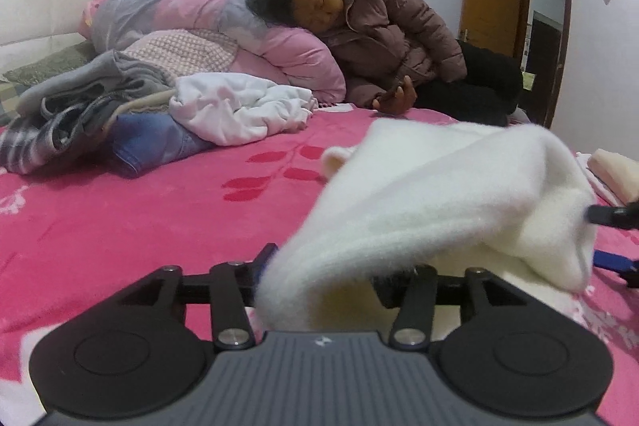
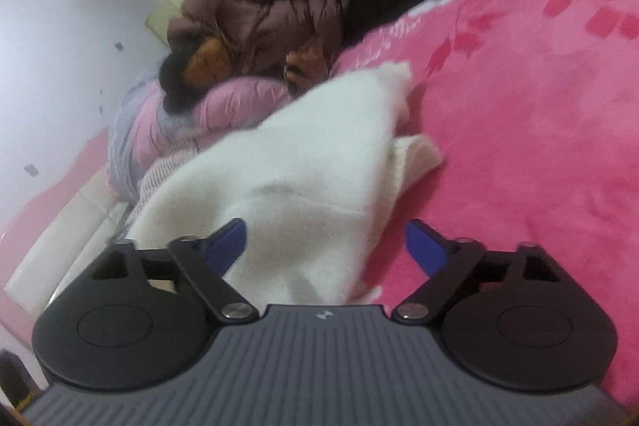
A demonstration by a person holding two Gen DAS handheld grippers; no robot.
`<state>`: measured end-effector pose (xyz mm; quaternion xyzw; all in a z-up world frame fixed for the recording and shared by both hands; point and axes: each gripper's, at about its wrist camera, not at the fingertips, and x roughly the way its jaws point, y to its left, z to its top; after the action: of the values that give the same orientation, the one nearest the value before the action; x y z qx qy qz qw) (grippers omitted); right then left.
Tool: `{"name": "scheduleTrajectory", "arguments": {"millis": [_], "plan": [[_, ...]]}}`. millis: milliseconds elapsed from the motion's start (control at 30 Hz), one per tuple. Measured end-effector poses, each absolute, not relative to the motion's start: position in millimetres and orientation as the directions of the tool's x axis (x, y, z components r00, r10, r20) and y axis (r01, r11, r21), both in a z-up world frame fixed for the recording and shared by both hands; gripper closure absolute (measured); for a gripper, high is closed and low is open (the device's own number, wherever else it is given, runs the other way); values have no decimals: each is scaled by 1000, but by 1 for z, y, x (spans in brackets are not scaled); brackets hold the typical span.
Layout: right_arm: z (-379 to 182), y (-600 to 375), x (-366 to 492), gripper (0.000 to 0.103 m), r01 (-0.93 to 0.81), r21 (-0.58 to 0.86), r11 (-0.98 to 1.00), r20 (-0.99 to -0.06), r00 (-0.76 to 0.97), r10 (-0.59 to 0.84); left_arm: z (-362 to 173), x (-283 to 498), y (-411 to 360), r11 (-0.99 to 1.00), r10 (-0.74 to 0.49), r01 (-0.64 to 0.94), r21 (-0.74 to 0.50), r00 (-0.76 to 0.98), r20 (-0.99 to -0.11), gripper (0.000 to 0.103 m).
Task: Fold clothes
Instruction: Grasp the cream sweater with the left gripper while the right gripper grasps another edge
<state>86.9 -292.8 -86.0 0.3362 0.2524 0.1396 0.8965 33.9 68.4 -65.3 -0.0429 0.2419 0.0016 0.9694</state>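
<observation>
The left gripper [image 1: 319, 274] points low over the pink bedspread [image 1: 120, 226], level with the bed, and the white sweater [image 1: 431, 202] drapes across it, hiding its fingertips; whether its jaws are pressed on the cloth cannot be told. In the left wrist view the sweater is lifted off the bed, its long axis running from the near left, at the gripper, up toward the far right. At the right edge of that view a black-and-blue finger of the other tool [image 1: 611, 216] touches the sweater's right end.

The right gripper [image 2: 325, 246] is tilted, so the bed appears slanted. Its blue fingers [image 2: 425, 246] are spread wide, and the sweater [image 2: 303, 178] lies between and beyond them without being pinched. Here the sweater's long axis runs from the near centre away toward the far centre, narrowing to a corner.

Far behind lie a pile of clothes [image 1: 131, 114], a pink quilt [image 1: 223, 26] and a person in a brown padded coat [image 1: 391, 22].
</observation>
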Motion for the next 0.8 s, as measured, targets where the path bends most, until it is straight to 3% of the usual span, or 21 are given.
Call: {"name": "scheduleTrajectory", "arguments": {"millis": [67,100,167,267,533,800], "plan": [[-84,-286,97,61,-76,673,736,-389,810,439,-69,33,72,995,-27,-24,-101,881,-472,52],[-80,-281,97,65,-81,663,744,-396,805,441,-71,33,74,994,-30,-25,-109,881,-472,52],[-67,-272,92,84,-121,638,760,-380,810,447,-75,33,78,992,-33,-28,-121,881,-472,52],[-45,-264,86,91,-207,650,731,-309,807,503,-81,37,84,991,-40,-28,-133,873,-485,52],[21,-225,121,92,-466,700,541,-92,693,715,-89,38,92,983,-77,-20,-183,857,-510,52],[58,-128,196,92,-599,623,503,-134,551,823,-94,36,97,976,-95,-22,-216,852,-515,52]]}}
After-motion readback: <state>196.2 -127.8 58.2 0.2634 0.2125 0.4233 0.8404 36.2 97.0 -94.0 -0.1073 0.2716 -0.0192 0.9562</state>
